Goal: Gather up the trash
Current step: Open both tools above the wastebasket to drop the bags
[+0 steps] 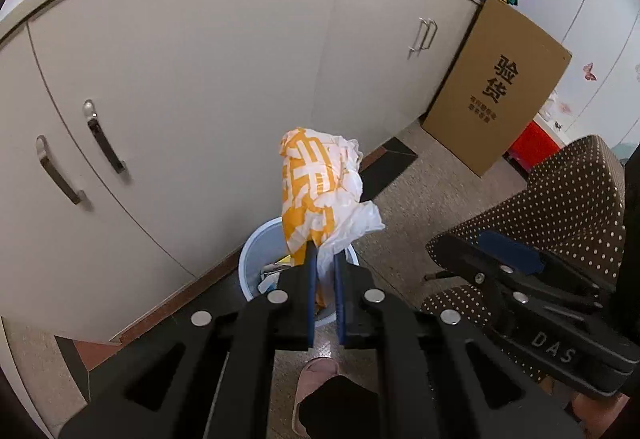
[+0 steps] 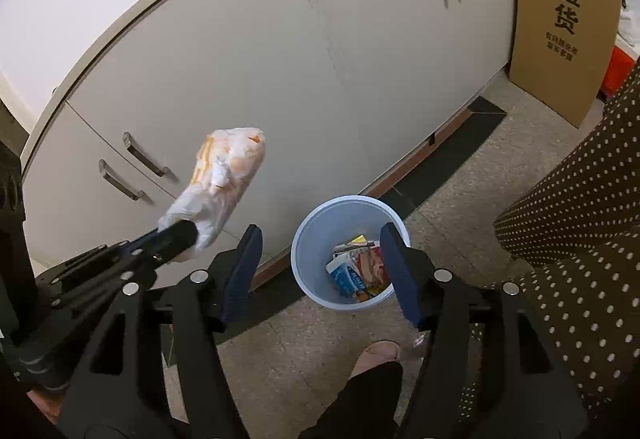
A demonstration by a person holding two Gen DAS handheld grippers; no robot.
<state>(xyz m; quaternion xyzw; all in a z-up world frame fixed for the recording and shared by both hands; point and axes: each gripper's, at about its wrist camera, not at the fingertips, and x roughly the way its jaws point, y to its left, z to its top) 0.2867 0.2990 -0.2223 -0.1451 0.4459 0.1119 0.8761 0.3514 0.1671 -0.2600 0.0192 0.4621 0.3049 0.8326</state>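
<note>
The left claw is clamped on the tail of a crumpled orange-and-white bag, whose long axis sticks out ahead of the fingers, toward the cabinet. The pale blue bin sits on the floor below, slightly right of the bag. The right claw stands apart and empty, straddling the bin's mouth, and looks nearer to it.

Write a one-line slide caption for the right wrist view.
Open right gripper above a pale blue bin of wrappers, while the left gripper holds an orange-and-white plastic bag beside it.
</note>
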